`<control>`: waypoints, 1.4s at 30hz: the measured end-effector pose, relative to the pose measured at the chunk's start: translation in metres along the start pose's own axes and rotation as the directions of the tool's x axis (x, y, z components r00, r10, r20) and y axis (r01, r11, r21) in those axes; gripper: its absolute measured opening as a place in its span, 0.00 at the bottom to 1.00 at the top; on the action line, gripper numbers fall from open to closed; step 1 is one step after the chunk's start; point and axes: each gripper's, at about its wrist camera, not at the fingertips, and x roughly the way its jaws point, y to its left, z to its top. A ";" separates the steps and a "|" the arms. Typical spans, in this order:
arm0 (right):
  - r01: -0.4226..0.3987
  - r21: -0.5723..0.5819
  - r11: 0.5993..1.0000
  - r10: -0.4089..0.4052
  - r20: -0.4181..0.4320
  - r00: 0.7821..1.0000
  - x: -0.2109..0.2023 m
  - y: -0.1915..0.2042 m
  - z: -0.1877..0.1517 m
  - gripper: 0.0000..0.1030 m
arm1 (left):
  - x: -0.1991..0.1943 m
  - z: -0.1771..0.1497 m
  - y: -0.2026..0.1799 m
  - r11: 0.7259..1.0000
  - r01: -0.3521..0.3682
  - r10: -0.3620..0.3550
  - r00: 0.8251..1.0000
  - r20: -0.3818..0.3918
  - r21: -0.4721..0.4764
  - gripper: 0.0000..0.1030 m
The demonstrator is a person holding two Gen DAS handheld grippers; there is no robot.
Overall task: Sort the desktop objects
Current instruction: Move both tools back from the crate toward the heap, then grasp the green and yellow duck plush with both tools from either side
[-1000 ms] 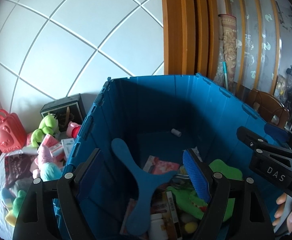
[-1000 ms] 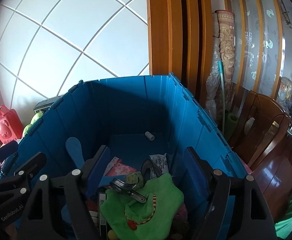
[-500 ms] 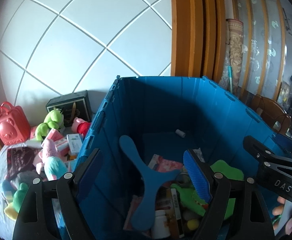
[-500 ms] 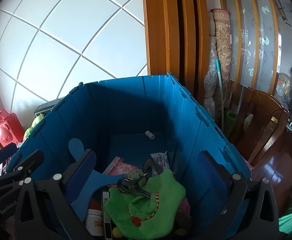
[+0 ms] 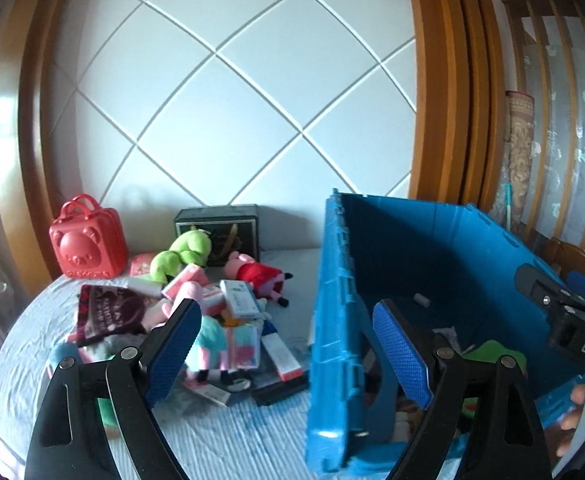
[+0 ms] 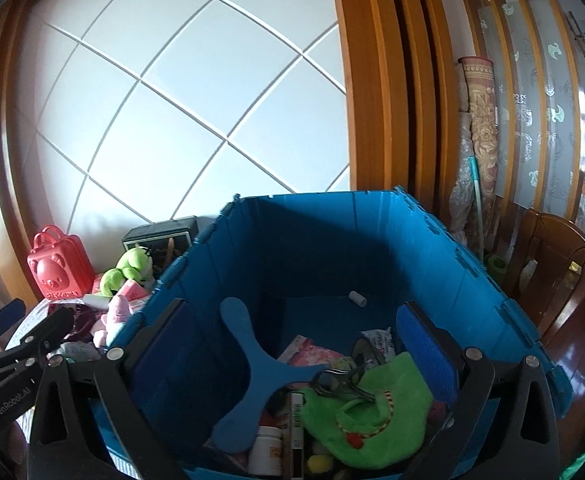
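Observation:
A blue crate (image 5: 444, 248) (image 6: 316, 248) stands at the table's right. It holds a blue boomerang (image 6: 252, 364), a green plush (image 6: 372, 404), metal tongs (image 6: 340, 380), a white jar (image 6: 266, 450) and packets. My left gripper (image 5: 288, 352) is open and empty, straddling the crate's left wall. A heap of toys lies to its left: a green frog plush (image 5: 182, 250), a pink pig doll (image 5: 258, 274), boxes (image 5: 240, 300) and a dark packet (image 5: 108, 308). My right gripper (image 6: 292, 356) is open and empty above the crate's contents.
A red bear case (image 5: 88, 240) (image 6: 58, 266) and a black box (image 5: 222, 226) stand against the tiled wall. A striped cloth (image 5: 228, 436) covers the table. A wooden chair (image 6: 556, 264) and door frame (image 6: 384, 80) are on the right.
My left gripper has swung left, from over the crate's inside to its left wall, bringing the toy heap into view. My right gripper has opened wider and shifted slightly left.

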 end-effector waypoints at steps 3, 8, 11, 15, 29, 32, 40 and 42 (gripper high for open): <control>-0.072 -0.031 0.997 0.073 0.029 0.997 -0.003 0.041 0.003 1.00 | -0.003 -0.005 0.038 0.998 -0.060 0.061 0.998 0.008 -0.024 0.91; -0.189 -0.094 0.977 0.193 0.031 0.981 0.003 0.128 0.002 1.00 | 0.001 -0.018 0.109 0.986 -0.158 0.157 0.987 -0.010 -0.058 0.94; -0.256 -0.138 0.957 0.259 -0.002 0.966 0.013 0.186 -0.008 1.00 | 0.020 -0.033 0.164 0.976 -0.209 0.204 0.976 -0.082 -0.065 0.94; -0.330 -0.163 0.930 0.314 -0.114 0.942 0.045 0.265 -0.039 1.00 | 0.046 -0.060 0.237 0.957 -0.287 0.275 0.945 -0.179 -0.046 0.94; -0.448 -0.141 0.883 0.308 -0.545 0.779 0.161 0.391 -0.180 1.00 | 0.113 -0.162 0.359 0.928 -0.364 0.289 0.836 -0.467 -0.076 0.92; -0.489 -0.103 0.866 0.339 -0.597 0.727 0.182 0.399 -0.195 1.00 | 0.121 -0.176 0.354 0.931 -0.354 0.269 0.824 -0.498 -0.083 0.92; -0.578 -0.163 0.799 0.338 -0.673 0.658 0.208 0.423 -0.212 1.00 | 0.146 -0.212 0.333 0.925 -0.368 0.256 0.786 -0.563 -0.092 0.92; -0.594 -0.180 0.784 0.331 -0.688 0.646 0.212 0.426 -0.217 1.00 | 0.152 -0.219 0.331 0.921 -0.377 0.257 0.775 -0.577 -0.095 0.92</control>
